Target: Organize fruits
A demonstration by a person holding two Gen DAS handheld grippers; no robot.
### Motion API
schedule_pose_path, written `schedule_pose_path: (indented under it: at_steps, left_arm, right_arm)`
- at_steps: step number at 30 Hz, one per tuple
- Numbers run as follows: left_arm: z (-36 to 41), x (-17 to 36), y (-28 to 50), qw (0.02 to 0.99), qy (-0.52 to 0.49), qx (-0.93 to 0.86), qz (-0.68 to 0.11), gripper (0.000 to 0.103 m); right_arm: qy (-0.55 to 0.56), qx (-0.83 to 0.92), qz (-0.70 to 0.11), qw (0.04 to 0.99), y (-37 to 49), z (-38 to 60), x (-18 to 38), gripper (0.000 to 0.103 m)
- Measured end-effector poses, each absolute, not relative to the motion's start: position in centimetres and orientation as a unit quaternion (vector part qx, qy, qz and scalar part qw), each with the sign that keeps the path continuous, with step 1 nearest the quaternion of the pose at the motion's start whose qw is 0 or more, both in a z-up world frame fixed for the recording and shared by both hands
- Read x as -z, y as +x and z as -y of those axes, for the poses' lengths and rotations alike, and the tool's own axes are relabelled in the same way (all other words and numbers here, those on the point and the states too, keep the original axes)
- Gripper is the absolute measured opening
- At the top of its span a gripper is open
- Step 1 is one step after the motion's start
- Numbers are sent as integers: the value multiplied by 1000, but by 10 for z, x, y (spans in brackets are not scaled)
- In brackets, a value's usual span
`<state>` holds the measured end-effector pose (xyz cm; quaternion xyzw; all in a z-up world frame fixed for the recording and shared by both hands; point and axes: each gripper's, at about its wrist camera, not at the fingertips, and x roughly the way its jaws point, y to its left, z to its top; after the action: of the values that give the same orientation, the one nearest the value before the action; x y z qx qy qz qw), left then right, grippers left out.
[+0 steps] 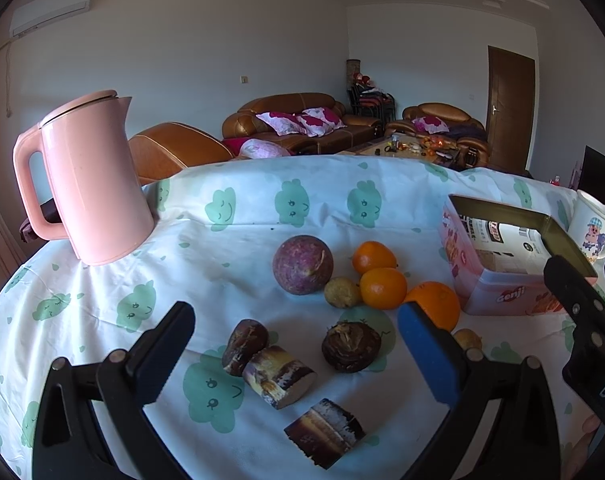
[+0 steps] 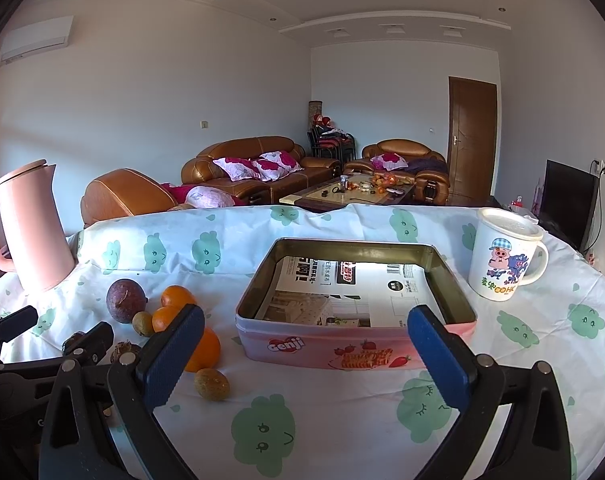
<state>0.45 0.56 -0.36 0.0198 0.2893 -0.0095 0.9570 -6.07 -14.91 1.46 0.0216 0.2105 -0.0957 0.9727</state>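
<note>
A table draped in a white cloth printed with green cloud faces (image 1: 230,268) fills the foreground of a living room with brown leather sofas beyond. Nearest the left gripper (image 1: 294,344), whose blue-padded jaws stand spread wide and hold nothing, lie three cut lengths of dark sugarcane (image 1: 280,376) and a brown, rough water chestnut (image 1: 350,346), right between the fingers' line of reach, which suggests this hand is lined up to pick from that cluster. Just past them sit a small tan longan (image 1: 342,292), three bright oranges (image 1: 382,288) touching one another, and a round purple passion fruit (image 1: 302,264). The right gripper (image 2: 306,352) is likewise released and empty, poised directly before the open pink rectangular biscuit tin (image 2: 258,340), lined with printed paper and holding no fruit, probably the intended container, so all the sorting appears undone. A second longan (image 2: 211,384) lies near that gripper's left finger. Farther back stand a pink electric kettle (image 1: 90,180) on the left and a white lidded cartoon-pig mug (image 2: 502,260) on the right, both well clear of the working area.
</note>
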Motion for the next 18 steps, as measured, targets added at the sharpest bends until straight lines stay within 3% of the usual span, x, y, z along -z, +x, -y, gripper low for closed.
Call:
schedule_pose_path:
  at_steps: [18]
  left_arm:
    - [-5,4,4,957,20,9,-289,103]
  right_arm:
    - [22,95,-212,972,-61,150,-12,102]
